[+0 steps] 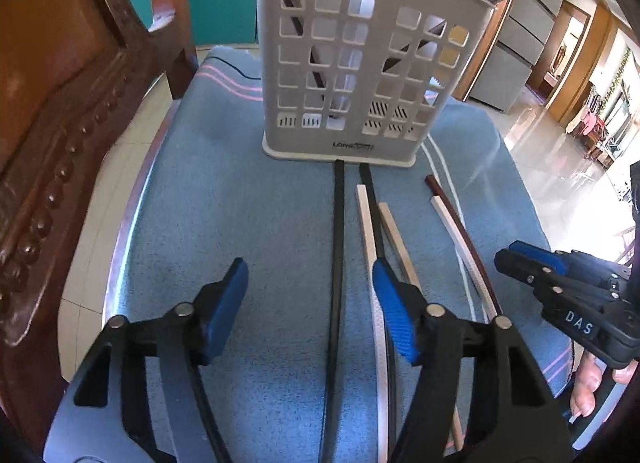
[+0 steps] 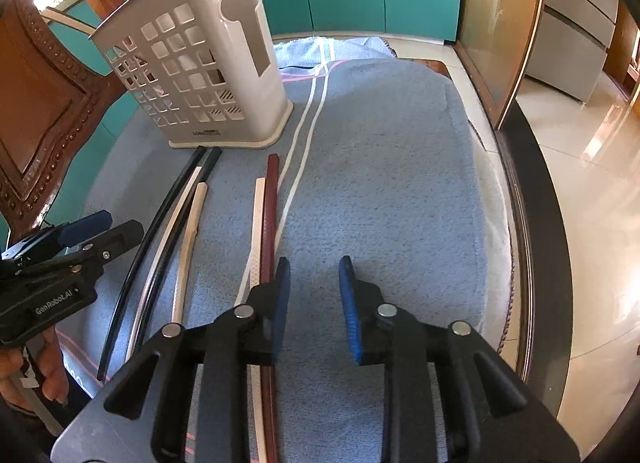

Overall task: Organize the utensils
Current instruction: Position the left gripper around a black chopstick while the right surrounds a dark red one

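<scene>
Left tool (image 1: pixel 310 291) spread, straddling a black chopstick (image 1: pixel 338 247) on the towel-covered tabletop (image 1: pixel 240 203); right tool (image 2: pixel 314 283) parted, empty, maroon chopstick (image 2: pixel 270 223) just beside its left finger.

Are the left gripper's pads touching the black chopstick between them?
Apart. Left wrist view: black chopstick lies mid-gap in the left gripper, towel showing either side.

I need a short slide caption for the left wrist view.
Open left claw above black chopstick before utensil holder.
</scene>
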The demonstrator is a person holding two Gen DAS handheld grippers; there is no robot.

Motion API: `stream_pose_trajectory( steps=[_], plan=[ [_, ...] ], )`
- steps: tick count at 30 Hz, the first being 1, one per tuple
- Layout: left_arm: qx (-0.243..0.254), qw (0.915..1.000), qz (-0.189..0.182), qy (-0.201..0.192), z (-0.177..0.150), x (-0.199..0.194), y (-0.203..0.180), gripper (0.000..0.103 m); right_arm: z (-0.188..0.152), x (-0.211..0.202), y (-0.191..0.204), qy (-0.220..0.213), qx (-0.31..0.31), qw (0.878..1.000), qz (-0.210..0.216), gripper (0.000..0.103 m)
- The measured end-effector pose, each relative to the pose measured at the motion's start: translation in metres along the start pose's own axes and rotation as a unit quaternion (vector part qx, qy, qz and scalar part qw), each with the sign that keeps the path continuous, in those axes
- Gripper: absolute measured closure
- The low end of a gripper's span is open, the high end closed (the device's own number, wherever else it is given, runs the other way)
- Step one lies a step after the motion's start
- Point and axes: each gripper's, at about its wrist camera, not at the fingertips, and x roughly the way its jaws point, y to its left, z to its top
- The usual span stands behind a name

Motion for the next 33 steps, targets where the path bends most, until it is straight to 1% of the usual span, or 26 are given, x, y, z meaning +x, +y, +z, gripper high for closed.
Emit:
stream_pose_trajectory(
  steps=[6,8,10,11,14,16,18,20,24,26,30,33],
  plan=[
    [0.019,0.9996,0.022,0.007,0.002,0.009,-0.006,0.046,0.002,-0.002,0.003,-0.004,-0.003,1.000,0.005,0.077],
    [0.023,0.9990,0.036,0.014,0.004,0.017,-0.007,0.050,0.003,-0.003,0.005,-0.008,-0.007,1.000,0.005,0.077],
    [0.020,0.9986,0.043,0.021,0.005,0.023,-0.006,0.050,0.006,-0.002,0.008,-0.014,-0.013,1.000,0.007,0.077],
    [0.021,0.9985,0.049,0.017,0.007,0.025,-0.007,0.050,0.007,0.000,0.009,-0.014,-0.015,1.000,0.007,0.077],
    [0.022,0.9981,0.055,0.015,0.011,0.029,-0.011,0.050,0.008,0.012,0.014,0.005,-0.027,1.000,0.004,0.077],
    [0.024,0.9980,0.057,0.014,0.012,0.028,-0.014,0.051,0.007,0.013,0.020,-0.001,-0.033,0.999,0.006,0.077],
    [0.030,0.9979,0.055,0.012,0.010,0.026,-0.017,0.055,0.007,0.014,0.024,0.001,-0.045,0.999,0.007,0.077],
    [0.036,0.9980,0.051,0.010,0.009,0.024,-0.018,0.061,0.005,0.017,0.024,0.006,-0.044,0.999,0.007,0.076],
    [0.034,0.9980,0.052,0.011,0.008,0.024,-0.015,0.061,0.007,0.017,0.018,0.009,-0.032,0.999,-0.002,0.074],
    [0.031,0.9980,0.053,0.011,0.009,0.023,-0.012,0.058,0.007,0.016,0.017,0.010,-0.026,1.000,0.001,0.074],
    [0.031,0.9979,0.055,0.011,0.007,0.023,-0.012,0.057,0.007,0.017,0.015,0.008,-0.018,1.000,0.010,0.074],
    [0.036,0.9978,0.054,0.010,0.007,0.023,-0.013,0.062,0.008,0.018,0.015,0.008,-0.025,1.000,0.002,0.074]
  ],
)
